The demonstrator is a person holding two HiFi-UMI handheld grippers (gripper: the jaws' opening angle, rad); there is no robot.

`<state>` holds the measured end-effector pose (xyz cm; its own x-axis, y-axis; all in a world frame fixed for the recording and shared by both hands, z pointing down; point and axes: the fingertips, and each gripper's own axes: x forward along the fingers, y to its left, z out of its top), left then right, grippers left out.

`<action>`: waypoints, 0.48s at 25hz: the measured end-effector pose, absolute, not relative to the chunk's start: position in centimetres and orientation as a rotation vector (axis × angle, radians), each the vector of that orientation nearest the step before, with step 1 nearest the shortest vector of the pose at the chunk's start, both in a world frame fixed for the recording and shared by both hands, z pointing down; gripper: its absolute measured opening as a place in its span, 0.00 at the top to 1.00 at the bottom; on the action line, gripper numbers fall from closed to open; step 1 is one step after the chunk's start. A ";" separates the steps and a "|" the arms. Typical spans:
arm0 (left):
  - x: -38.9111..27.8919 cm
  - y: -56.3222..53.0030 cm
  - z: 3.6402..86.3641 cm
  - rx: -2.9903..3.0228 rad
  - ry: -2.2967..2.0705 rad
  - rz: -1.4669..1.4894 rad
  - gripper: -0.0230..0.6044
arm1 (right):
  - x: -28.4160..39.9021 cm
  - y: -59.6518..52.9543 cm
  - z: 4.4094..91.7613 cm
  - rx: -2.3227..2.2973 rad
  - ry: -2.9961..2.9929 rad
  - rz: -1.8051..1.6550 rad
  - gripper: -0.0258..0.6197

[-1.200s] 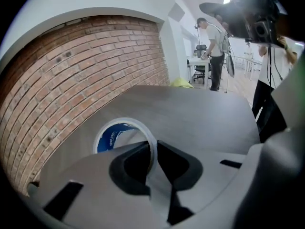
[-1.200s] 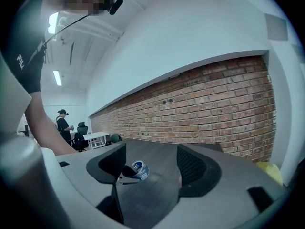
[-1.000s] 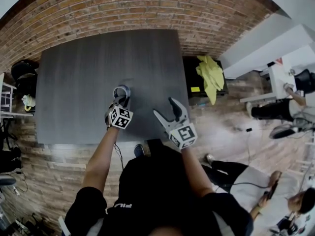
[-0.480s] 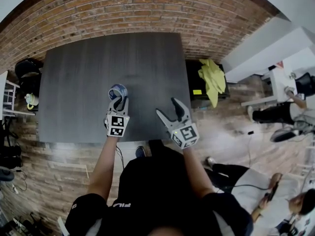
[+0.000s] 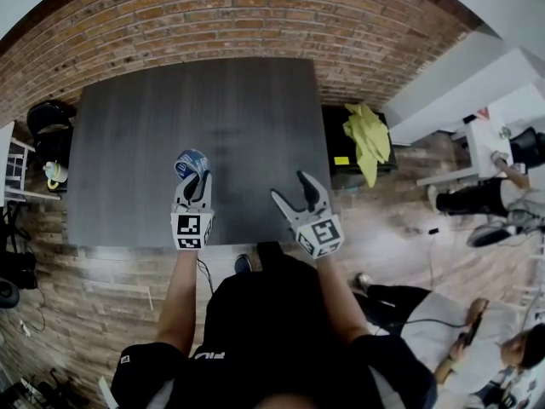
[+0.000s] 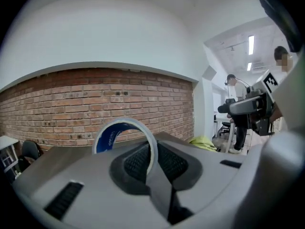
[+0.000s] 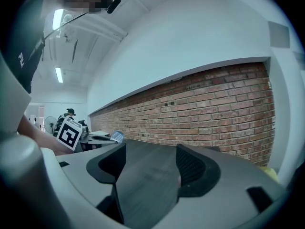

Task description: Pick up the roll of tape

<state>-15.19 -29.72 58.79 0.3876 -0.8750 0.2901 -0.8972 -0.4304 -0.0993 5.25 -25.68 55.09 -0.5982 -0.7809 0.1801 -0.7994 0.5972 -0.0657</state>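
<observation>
The single roll of tape (image 5: 191, 164) looks light and stiff, a thin ring with a slick face, so it is best pinched across its wall. The left gripper (image 5: 194, 182) holds it that way, jaws clamped on the rim, above the one dark table (image 5: 213, 100). Of the two grippers, the right gripper (image 5: 288, 187) is wide open and empty.

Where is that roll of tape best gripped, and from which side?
Grip the thin ring wall of the roll of tape, one jaw through the hole, one outside, coming in edge-on. The hollow, narrow band suits a pinch; the left gripper is shut on that wall, the roll standing upright above its jaws.
</observation>
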 end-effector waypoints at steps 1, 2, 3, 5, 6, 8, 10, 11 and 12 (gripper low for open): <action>-15.2 -29.6 58.4 2.563 -1.639 0.445 0.89 | 5.2 -25.7 55.1 1.336 -2.692 0.203 0.49; -15.3 -29.5 57.9 2.569 -1.644 0.427 0.89 | 5.1 -25.6 55.0 1.335 -2.697 0.193 0.49; -15.3 -29.4 57.5 2.569 -1.651 0.408 0.89 | 5.1 -25.6 55.0 1.335 -2.699 0.186 0.49; -15.6 -29.1 57.0 2.559 -1.662 0.373 0.89 | 5.0 -25.6 54.9 1.342 -2.694 0.187 0.49; -15.8 -28.9 56.7 2.557 -1.663 0.361 0.89 | 5.0 -25.6 54.8 1.347 -2.694 0.186 0.49; -16.0 -28.6 56.2 2.561 -1.660 0.336 0.89 | 4.9 -25.5 54.7 1.348 -2.693 0.179 0.49; -16.2 -28.1 55.8 2.557 -1.657 0.307 0.89 | 4.8 -25.2 55.0 1.338 -2.679 0.176 0.49; -16.3 -27.9 55.6 2.555 -1.658 0.293 0.89 | 4.8 -25.2 55.0 1.339 -2.677 0.169 0.49; -16.3 -27.7 55.4 2.556 -1.659 0.282 0.89 | 4.7 -25.2 54.8 1.344 -2.679 0.158 0.49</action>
